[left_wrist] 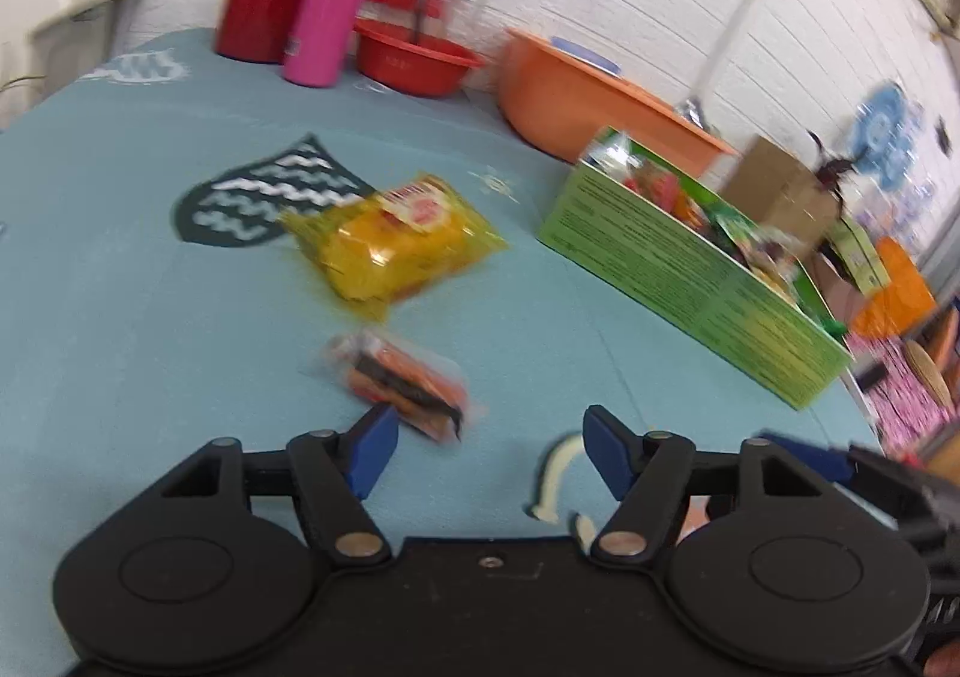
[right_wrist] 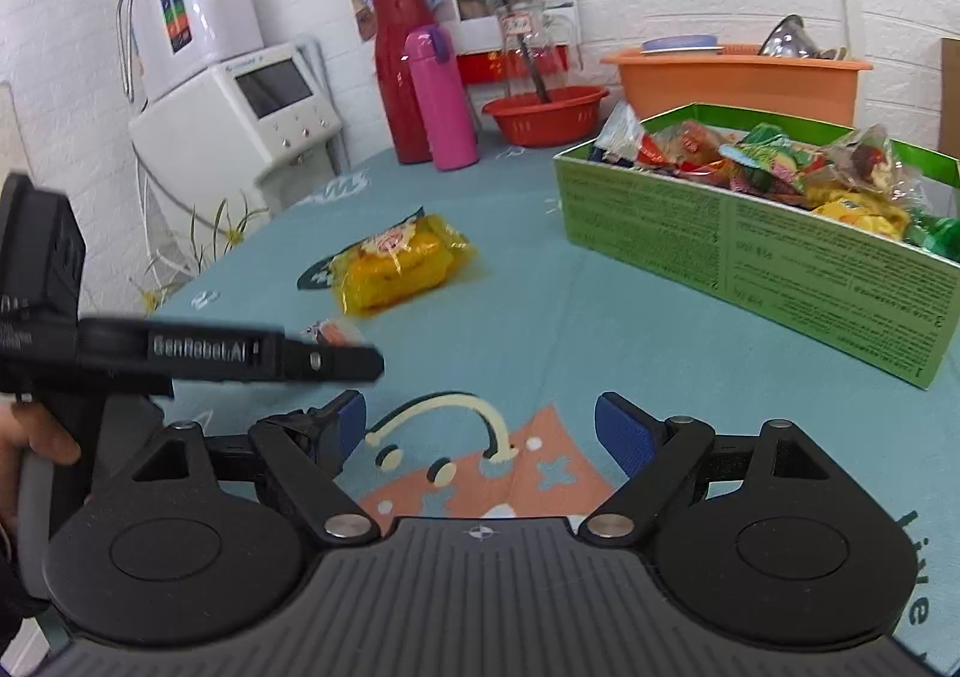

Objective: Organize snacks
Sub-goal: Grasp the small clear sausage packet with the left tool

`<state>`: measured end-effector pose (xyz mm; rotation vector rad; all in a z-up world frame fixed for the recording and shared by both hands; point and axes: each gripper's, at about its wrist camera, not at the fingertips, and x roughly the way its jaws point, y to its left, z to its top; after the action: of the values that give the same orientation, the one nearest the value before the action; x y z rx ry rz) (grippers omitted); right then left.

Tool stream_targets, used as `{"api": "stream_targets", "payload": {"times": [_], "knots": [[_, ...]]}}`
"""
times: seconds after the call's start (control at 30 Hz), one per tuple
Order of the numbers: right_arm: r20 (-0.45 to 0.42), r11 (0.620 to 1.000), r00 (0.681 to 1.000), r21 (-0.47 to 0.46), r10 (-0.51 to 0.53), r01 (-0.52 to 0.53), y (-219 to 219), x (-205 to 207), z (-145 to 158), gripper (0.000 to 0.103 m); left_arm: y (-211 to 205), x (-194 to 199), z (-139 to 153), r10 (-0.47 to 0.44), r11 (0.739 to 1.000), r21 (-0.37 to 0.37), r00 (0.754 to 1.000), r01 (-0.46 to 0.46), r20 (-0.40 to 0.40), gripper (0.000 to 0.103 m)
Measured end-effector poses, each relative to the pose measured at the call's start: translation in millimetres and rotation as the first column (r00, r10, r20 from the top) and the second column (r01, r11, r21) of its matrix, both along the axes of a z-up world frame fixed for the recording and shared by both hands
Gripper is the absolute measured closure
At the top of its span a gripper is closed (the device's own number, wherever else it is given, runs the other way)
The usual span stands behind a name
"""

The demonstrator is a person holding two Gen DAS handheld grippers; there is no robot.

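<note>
The left gripper [left_wrist: 489, 452] sits at the bottom of the left wrist view, and its jaws are spread wide with nothing in them. A small clear-wrapped snack with orange and black inside [left_wrist: 401, 384] lies on the blue-green tablecloth [left_wrist: 120, 287], just beside the left blue finger pad [left_wrist: 373, 452] (the picture is too blurry to tell if they touch). A bigger yellow plastic snack packet [left_wrist: 393, 245] lies in the middle of the frame, a little farther up. The long green cardboard box [left_wrist: 690, 269] full of bright snack packets stands on the right.

The right gripper [right_wrist: 480, 431] is at the bottom of the right wrist view, jaws also spread wide and holding nothing. At the upper middle stand a tall red flask [right_wrist: 401, 77] and a pink bottle [right_wrist: 438, 101], side by side.
</note>
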<state>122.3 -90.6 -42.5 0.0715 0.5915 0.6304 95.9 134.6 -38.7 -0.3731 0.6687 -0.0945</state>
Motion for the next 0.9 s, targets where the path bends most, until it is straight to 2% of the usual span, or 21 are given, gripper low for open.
{"api": "stream_targets", "payload": {"times": [0.03,0.13,0.3,0.33,0.4,0.6,0.9], "knots": [[0.003,1.000,1.000,-0.005,0.019,-0.019,3.8,1.4,-0.9,0.000,5.8,1.7,1.6,0.045,0.999,-0.007,0.999,-0.045,-0.005,0.007],[0.016,0.996,0.996,-0.024,0.092,-0.091,21.5,7.1,-2.0,0.000,22.7,8.9,2.7,0.117,0.990,-0.070,0.993,-0.119,-0.026,0.010],[0.022,0.973,0.975,-0.072,0.221,-0.219,55.4,22.4,-5.0,0.000,26.0,15.1,1.3,0.118,0.987,-0.101,0.992,-0.122,-0.043,0.017],[0.021,0.969,0.971,-0.078,0.238,-0.235,61.2,25.8,-6.0,0.003,25.6,16.0,1.2,0.117,0.987,-0.102,0.992,-0.121,-0.042,0.018],[0.009,0.962,0.965,-0.087,0.262,-0.260,71.0,33.7,-8.4,0.019,25.9,18.2,0.9,0.123,0.987,-0.099,0.992,-0.126,-0.042,0.017],[-0.033,0.953,0.956,-0.076,0.290,-0.292,88.5,41.5,-8.9,0.019,29.1,23.8,0.3,0.123,0.987,-0.098,0.992,-0.126,-0.043,0.019],[-0.027,0.952,0.957,-0.097,0.289,-0.291,110.8,37.2,-10.2,0.018,35.8,23.6,0.8,0.115,0.990,-0.070,0.992,-0.119,-0.057,0.019]]}}
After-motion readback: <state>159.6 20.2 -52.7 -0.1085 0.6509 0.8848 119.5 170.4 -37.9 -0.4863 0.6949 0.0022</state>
